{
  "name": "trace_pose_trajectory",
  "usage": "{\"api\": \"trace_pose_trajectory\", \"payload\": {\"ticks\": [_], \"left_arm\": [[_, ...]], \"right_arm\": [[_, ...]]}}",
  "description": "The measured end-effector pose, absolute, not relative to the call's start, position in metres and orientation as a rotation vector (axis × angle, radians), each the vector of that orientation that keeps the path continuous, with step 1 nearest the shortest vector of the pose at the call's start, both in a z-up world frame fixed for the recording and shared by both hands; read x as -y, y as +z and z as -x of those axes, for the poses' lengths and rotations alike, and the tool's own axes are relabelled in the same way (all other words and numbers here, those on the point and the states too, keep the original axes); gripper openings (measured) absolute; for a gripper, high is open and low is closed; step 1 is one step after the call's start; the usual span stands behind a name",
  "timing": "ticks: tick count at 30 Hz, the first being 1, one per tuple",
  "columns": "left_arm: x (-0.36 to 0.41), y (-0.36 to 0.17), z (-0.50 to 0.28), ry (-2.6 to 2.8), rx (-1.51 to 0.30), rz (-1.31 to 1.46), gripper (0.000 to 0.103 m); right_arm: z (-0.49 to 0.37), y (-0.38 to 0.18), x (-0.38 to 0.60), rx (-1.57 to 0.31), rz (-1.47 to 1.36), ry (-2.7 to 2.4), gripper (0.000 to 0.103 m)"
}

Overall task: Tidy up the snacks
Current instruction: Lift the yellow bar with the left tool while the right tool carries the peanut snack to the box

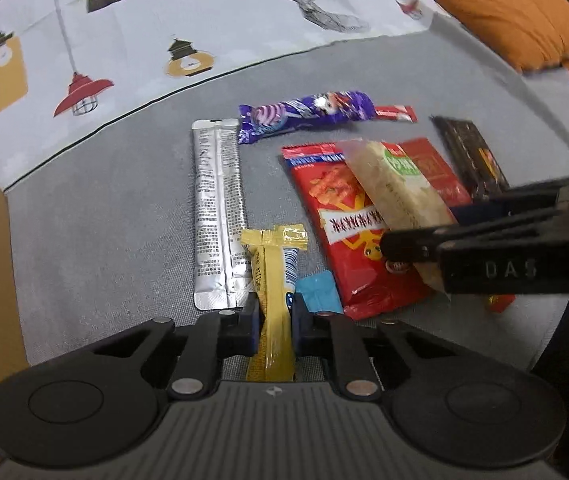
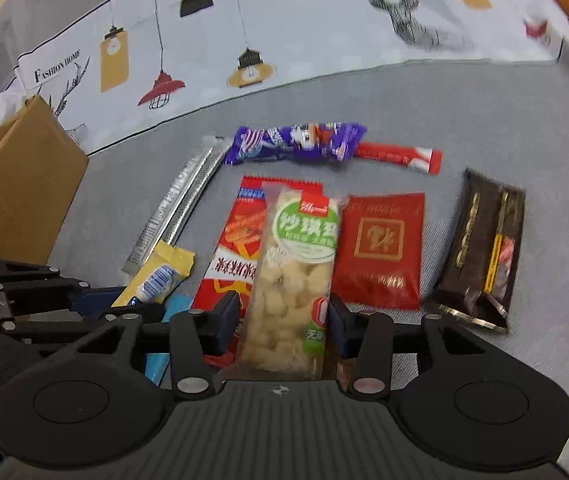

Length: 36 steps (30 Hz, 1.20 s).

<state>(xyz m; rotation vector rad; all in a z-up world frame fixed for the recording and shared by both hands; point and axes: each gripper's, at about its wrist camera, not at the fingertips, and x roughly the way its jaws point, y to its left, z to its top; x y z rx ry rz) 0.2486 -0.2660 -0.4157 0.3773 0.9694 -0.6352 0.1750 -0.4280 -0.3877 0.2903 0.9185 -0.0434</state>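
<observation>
Left gripper: clamped on yellow stick sachet. Right gripper: clamped on puffed-rice bar, both lifted for sorting, likely toward the cardboard box at left.

Left hand-held gripper: black two-finger frame, blue pads closed on a yellow stick packet.
Right hand-held gripper: same build, pads clamping a clear puffed-snack pack, just beside the left.

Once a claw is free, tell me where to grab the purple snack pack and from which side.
Grip the purple snack pack across its puffy middle, coming straight down from above. It lies flat on the grey cover, long axis running left to right, so the claw should close front to back across its narrow width. Avoid its right end, where the red stick touches or tucks under it.
</observation>
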Motion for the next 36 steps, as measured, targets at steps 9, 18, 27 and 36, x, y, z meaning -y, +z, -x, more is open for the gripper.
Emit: {"api": "trace_pose_trajectory", "payload": {"ticks": [9,18,27,36], "left_arm": [[0.25,-0.383,-0.239,-0.569,-0.949,-0.289,0.014],[0.218,-0.316,-0.199,-0.594,-0.821,-0.226,0.014],[0.179,-0.261,-0.167,-0.507,-0.732,-0.176,0.014],[0.12,-0.19,-0.138,-0.387,-0.605,-0.171,0.014]], "right_arm": [[-0.165,-0.367,0.408,-0.841,-0.159,-0.09,0.038],[-0.138,-0.337,0.393,-0.726,-0.134,-0.108,0.038],[-0.109,-0.298,0.359,-0.639,-0.16,-0.102,0.038],[-0.076,-0.227,0.3,-0.519,-0.208,0.041,0.038]]}}
